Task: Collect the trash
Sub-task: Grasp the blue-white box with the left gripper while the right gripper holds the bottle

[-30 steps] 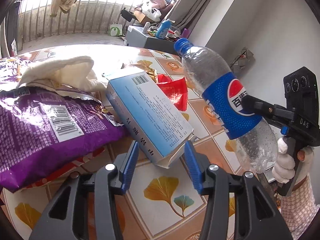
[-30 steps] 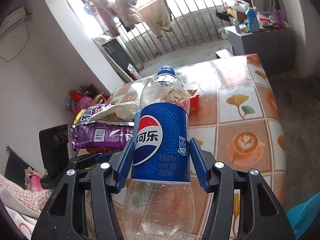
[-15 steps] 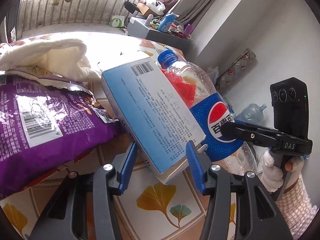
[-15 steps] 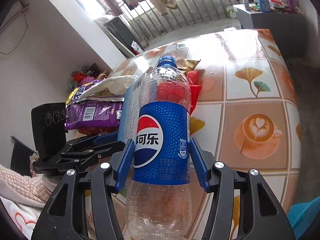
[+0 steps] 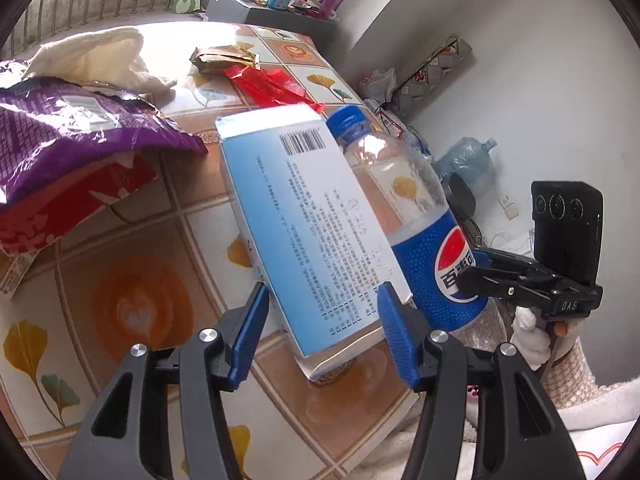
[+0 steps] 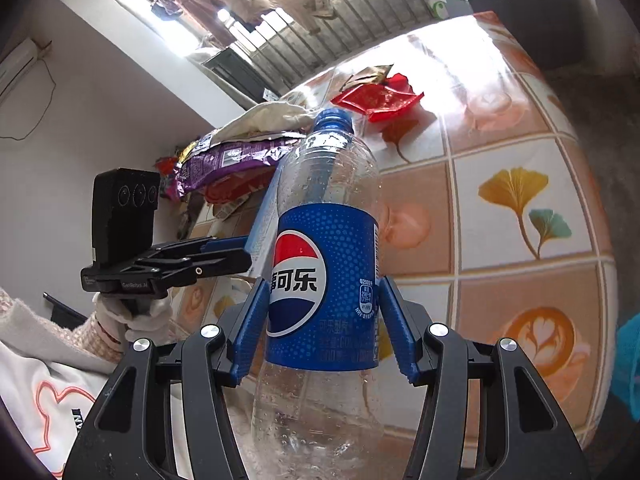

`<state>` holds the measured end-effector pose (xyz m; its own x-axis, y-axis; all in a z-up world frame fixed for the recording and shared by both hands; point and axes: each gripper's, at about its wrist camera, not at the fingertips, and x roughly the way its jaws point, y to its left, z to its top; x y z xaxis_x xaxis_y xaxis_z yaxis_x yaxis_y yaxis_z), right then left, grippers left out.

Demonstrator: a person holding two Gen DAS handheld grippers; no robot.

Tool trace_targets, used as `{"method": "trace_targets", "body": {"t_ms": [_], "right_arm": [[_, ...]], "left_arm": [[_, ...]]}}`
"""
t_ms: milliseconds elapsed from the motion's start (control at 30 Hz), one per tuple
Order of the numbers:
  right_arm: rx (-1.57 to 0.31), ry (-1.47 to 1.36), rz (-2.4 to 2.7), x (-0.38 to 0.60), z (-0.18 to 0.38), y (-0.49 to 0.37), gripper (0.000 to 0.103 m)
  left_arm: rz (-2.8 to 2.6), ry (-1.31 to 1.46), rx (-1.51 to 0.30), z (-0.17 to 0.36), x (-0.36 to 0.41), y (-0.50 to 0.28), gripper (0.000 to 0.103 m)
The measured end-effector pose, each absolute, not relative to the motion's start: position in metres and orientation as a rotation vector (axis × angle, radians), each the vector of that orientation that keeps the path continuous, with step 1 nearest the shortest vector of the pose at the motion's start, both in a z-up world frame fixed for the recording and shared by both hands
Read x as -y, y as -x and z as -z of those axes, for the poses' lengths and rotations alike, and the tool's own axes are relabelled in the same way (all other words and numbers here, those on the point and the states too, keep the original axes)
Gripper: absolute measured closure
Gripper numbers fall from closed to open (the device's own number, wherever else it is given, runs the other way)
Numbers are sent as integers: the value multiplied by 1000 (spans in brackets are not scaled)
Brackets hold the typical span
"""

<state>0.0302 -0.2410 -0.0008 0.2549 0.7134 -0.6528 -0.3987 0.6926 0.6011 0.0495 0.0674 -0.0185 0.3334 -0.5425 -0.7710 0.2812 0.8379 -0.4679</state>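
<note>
My left gripper [image 5: 320, 328] is shut on a light blue and white carton box [image 5: 304, 224] and holds it above the tiled table [image 5: 132, 296]. My right gripper [image 6: 322, 320] is shut on an empty Pepsi bottle [image 6: 324, 264] with a blue cap, held upright. In the left wrist view the bottle [image 5: 420, 216] is right beside the box, on its right, with the right gripper [image 5: 476, 276] clamped on its label. In the right wrist view the box [image 6: 262, 232] shows just left of the bottle, with the left gripper [image 6: 224, 252] on it.
On the table lie a purple snack bag [image 5: 68, 140], a white cloth [image 5: 92, 56], a red wrapper [image 5: 268, 84] and a brown wrapper [image 5: 222, 56]. A water jug [image 5: 468, 160] stands on the floor by the wall. A cabinet with bottles [image 5: 272, 4] stands beyond the table.
The left gripper has lifted the box and pulled it back toward the table's near edge. The bottle in the right gripper has come close beside the box.
</note>
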Motion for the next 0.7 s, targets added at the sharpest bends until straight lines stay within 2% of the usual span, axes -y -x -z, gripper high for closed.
{"method": "trace_targets", "body": {"t_ms": [167, 267, 700], "right_arm": [[-1013, -446, -638, 273, -2, -16, 50], [-967, -407, -520, 282, -11, -13, 50], [-1003, -326, -358, 267, -4, -29, 47]], "left_arm": [[476, 260, -1071, 10, -66, -56, 36], [427, 217, -1065, 5, -51, -67, 27], [295, 121, -1105, 27, -24, -93, 24]]}}
